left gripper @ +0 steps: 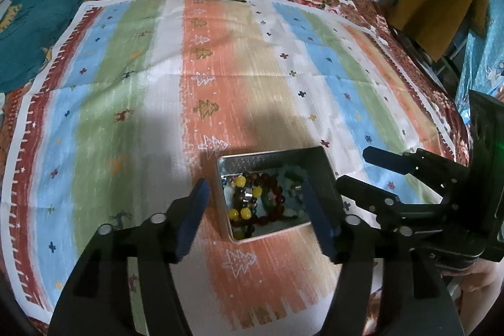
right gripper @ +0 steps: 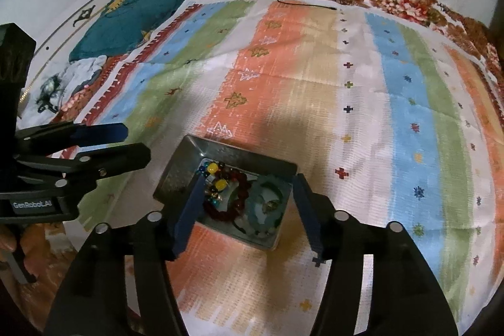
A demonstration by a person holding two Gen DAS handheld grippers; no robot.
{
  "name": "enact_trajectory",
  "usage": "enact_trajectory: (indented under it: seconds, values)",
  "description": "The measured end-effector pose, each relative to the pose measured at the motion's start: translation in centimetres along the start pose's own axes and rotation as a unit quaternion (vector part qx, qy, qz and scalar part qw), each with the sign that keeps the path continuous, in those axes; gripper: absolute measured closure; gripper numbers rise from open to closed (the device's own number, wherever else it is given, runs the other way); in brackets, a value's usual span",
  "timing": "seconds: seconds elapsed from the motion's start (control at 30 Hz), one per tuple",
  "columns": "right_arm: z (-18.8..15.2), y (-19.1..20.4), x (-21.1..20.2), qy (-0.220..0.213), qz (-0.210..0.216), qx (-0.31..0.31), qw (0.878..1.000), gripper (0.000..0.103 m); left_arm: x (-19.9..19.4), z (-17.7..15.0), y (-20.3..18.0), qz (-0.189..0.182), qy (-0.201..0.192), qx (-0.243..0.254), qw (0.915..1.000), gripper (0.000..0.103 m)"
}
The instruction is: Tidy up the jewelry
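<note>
Both grippers' spread fingers (left gripper: 195, 210) hover over jewelry tin (left gripper: 271, 158)

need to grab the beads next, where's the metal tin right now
The metal tin sits open on the orange stripe of the striped cloth, low and centre in both wrist views, between the fingers of the open left gripper, bracelets inside.

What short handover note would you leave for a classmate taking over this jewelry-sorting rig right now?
Left tool: open, empty, fingers either side of the metal tin.
Right tool: open, empty, also over the tin.
Things: all the bead bracelets lie heaped in the tin on the striped cloth.
Done: nothing laid out yet.
Left: lift each piece out and arrange it.
</note>
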State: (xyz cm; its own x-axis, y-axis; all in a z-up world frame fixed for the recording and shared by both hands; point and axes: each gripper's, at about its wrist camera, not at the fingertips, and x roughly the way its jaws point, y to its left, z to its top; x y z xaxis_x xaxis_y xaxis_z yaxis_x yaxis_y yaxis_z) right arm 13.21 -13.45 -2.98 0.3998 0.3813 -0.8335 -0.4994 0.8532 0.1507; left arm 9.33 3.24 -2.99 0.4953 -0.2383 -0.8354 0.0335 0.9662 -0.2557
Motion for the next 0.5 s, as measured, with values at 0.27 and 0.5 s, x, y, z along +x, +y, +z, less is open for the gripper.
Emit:
enact_trajectory:
  seconds: [0.27,0.5]
  values:
    - [-1.0,-0.5,-1.9,-0.03,-0.008,0.014,0.999,0.026,-1.3,-1.9,-0.5,0.012,-0.017,0.024,0.9995,0.013]
    - [-2.1,-0.7,-3.2,-0.056,-0.001,0.022,0.998,0.009,-2.3,-3.3,-1.3,0.017,-0.034,0.045,0.9983,0.006]
